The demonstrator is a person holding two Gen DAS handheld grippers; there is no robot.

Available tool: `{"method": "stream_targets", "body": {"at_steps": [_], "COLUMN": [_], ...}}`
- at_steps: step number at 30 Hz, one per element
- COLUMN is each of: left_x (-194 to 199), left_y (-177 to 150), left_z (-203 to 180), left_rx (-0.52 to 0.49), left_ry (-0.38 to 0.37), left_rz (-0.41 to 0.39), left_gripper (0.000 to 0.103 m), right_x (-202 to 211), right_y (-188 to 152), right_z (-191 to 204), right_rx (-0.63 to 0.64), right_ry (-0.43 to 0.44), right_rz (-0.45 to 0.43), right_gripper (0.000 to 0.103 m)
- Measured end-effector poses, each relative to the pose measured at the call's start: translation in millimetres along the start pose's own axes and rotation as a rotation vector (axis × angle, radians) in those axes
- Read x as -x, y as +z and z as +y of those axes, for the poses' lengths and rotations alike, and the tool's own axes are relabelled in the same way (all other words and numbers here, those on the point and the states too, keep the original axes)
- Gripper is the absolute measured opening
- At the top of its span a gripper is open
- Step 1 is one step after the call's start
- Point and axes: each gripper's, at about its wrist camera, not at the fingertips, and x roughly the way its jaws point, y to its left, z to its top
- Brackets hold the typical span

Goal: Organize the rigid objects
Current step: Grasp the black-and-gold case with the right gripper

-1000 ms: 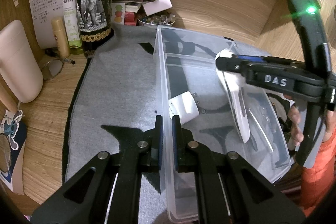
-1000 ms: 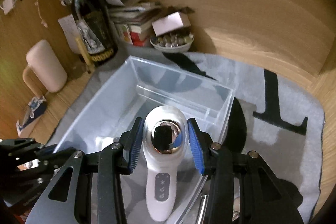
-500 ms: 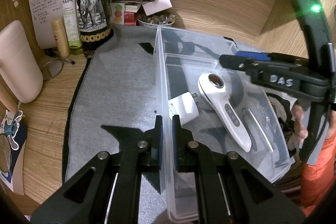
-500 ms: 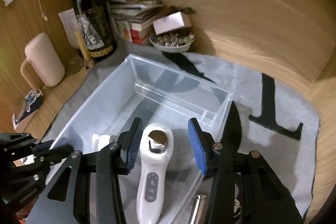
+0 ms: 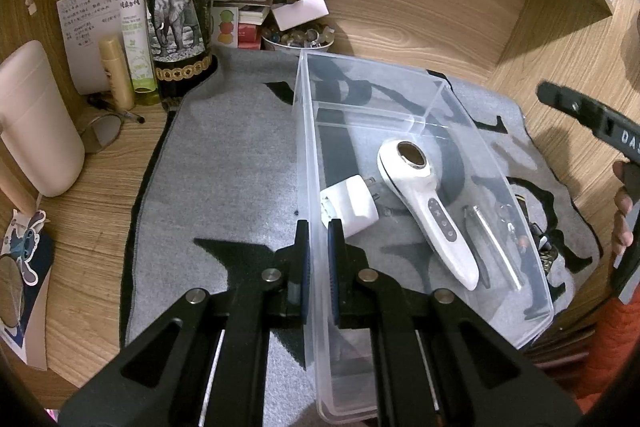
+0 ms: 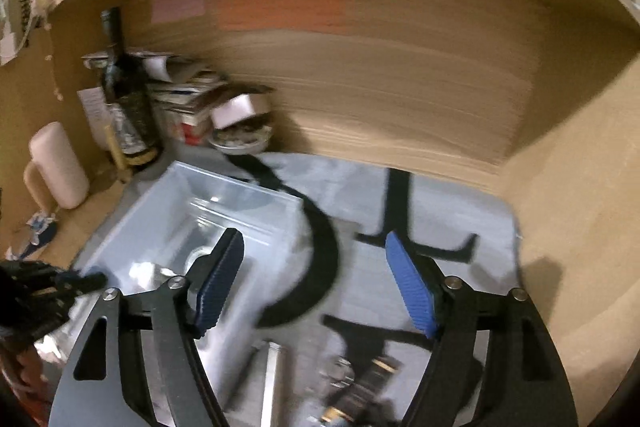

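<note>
A clear plastic bin (image 5: 436, 83) sits on a grey mat. My left gripper (image 5: 318, 231) is shut on the bin's left wall. Inside the bin lie a white handheld device (image 5: 424, 203) and a white plug adapter (image 5: 350, 205). A silver metal tool (image 5: 494, 247) and a small dark trinket (image 5: 540, 243) lie just right of the bin on the mat. My right gripper (image 6: 316, 285) is open and empty, raised above the bin's right edge (image 6: 240, 187); the silver tool (image 6: 270, 379) and trinket (image 6: 360, 383) show blurred below it.
A wine bottle (image 5: 178, 3), a green spray bottle (image 5: 134, 15), a beige tube (image 5: 116, 73), papers and a bowl of stones (image 5: 298, 37) crowd the back left. A pink mug (image 5: 36, 123) stands at the left. Wooden walls enclose the back and right.
My right gripper let go of the white device, which now lies in the bin, then opened wide and pulled up and to the right. My left gripper kept its hold on the wall.
</note>
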Motion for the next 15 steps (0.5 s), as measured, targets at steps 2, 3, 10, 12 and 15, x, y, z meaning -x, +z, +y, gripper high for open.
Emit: {"method": "stream_targets", "body": {"at_steps": [2,3,10,12,15], "left_x": [-1,0,0,0,0], "left_y": [0,0,0,0,0], "left_z": [0,0,1,1,1], "left_rx": [0.001,0.000,0.000,-0.002,-0.001], "left_ry": [-0.001,-0.001,-0.002,-0.002,-0.002], "left_rz": [0.001,0.001,0.001,0.001,0.001], "left_gripper": [0.008,0.008,0.008,0.008,0.008], "right_x": [1,0,-17,-23,-33], "right_y": [-6,-11,-53,-66,-84], "right_z": [-9,-14,-42,-47,-52], "right_rx": [-0.014,-0.023,-0.097,-0.112,-0.127], "right_ry": [-0.021,-0.032,-0.080,-0.100,-0.089], "right_rz": [0.011,0.023,0.141,0.175,0.243], "right_gripper": [0.071,0.071,0.071,0.071,0.067]}}
